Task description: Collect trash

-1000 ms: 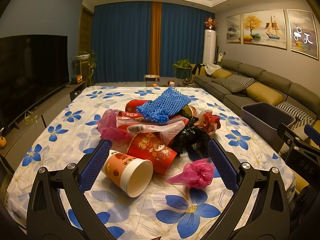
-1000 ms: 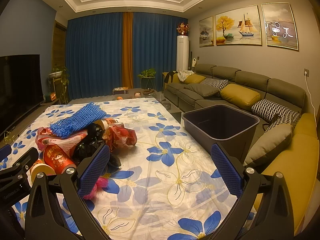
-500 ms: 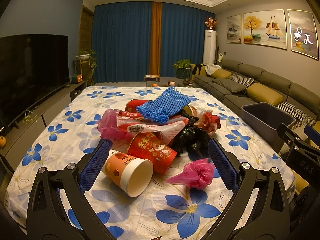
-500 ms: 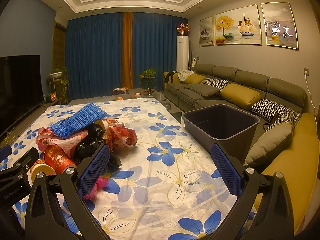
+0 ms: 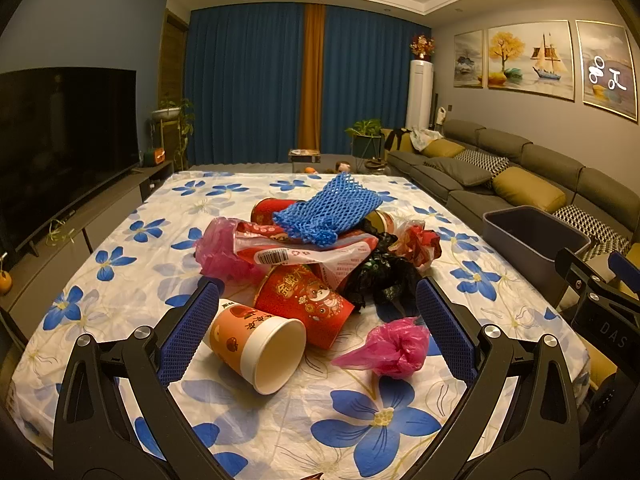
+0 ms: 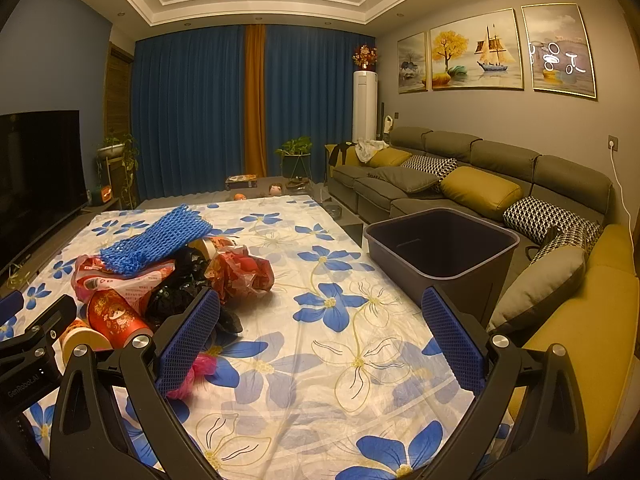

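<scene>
Tablecloth (image 5: pixel 120 240), white with blue flowers, spread over the whole table so that the rubbish rests on one washable surface.

Bin (image 6: pixel 442 256), dark grey and empty, at the table's right edge, 2 o'clock in the right wrist view; probably set there so that each piece travels only a short way from the heap.

Trash heap (image 5: pixel 320 248), centre of the table, 12 o'clock in the left wrist view. Pieces lie against and over one another, none yet collected:
- blue net (image 5: pixel 332 208), on top at the far side;
- printed plastic wrapper (image 5: pixel 304 250), under the net;
- black bag (image 5: pixel 382 276), crumpled, at 1 o'clock;
- red cup (image 5: pixel 306 304), on its side;
- orange paper cup (image 5: pixel 260 344), on its side, mouth toward the camera, nearest piece at 11 o'clock;
- pink bag (image 5: pixel 386 348), loose and apart from the heap, at 1 o'clock.

Left gripper (image 5: pixel 316 330), released, pads spread wide, framing the orange paper cup and pink bag; likely the first pick.

Right gripper (image 6: pixel 320 340), released, over bare cloth between heap and bin, holding nothing.
</scene>
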Motion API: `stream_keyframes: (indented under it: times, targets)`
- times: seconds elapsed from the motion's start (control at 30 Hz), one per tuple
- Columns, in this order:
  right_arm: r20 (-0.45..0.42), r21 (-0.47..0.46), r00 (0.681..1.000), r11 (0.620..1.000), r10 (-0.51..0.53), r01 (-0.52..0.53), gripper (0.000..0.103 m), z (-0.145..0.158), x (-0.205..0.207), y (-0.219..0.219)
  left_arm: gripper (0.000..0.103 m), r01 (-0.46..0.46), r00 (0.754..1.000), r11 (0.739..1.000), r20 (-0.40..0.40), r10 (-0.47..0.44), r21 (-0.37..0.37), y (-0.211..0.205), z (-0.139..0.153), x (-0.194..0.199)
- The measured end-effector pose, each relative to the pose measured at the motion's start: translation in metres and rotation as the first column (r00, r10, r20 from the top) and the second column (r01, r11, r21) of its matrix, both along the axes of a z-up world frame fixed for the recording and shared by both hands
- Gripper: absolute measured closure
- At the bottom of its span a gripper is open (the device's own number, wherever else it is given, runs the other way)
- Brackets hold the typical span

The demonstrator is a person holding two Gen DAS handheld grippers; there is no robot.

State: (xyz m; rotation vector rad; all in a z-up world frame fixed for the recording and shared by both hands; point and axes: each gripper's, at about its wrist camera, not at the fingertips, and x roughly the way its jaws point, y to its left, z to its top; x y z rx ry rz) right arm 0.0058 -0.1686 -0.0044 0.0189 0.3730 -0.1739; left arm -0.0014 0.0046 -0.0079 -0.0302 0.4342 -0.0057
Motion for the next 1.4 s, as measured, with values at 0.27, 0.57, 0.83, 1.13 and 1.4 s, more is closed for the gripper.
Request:
stream_keyframes:
  times: [0.27, 0.57, 0.83, 1.13, 1.4]
  targets:
    - [0.001, 0.000, 1.000, 1.000, 0.000, 0.000, 0.005, 0.0001, 0.0001, 0.0003, 0.005, 0.000, 1.000, 1.000, -0.001, 0.000, -0.002, 0.0004, 0.0004, 0.0004]
    - [0.001, 0.001, 1.000, 1.000, 0.000, 0.000, 0.005, 0.0001, 0.0003, 0.0001, 0.005, 0.000, 1.000, 1.000, -0.002, 0.000, -0.003, 0.0008, -0.0003, 0.0001]
    - [0.001, 0.000, 1.000, 1.000, 0.000, 0.000, 0.005, 0.0002, 0.0005, 0.0002, 0.005, 0.000, 1.000, 1.000, -0.001, 0.000, -0.003, 0.0009, -0.0001, 0.0004]
    - [0.001, -0.001, 1.000, 1.000, 0.000, 0.000, 0.005, 0.0001, 0.0004, 0.0004, 0.005, -0.001, 1.000, 1.000, -0.002, 0.001, -0.006, 0.0010, 0.0004, 0.0008]
    - [0.004, -0.002, 1.000, 1.000, 0.022, -0.022, 0.005, -0.0006, 0.0026, 0.0025, 0.006, -0.011, 1.000, 1.000, 0.004, 0.011, -0.014, 0.0048, -0.0021, -0.0009]
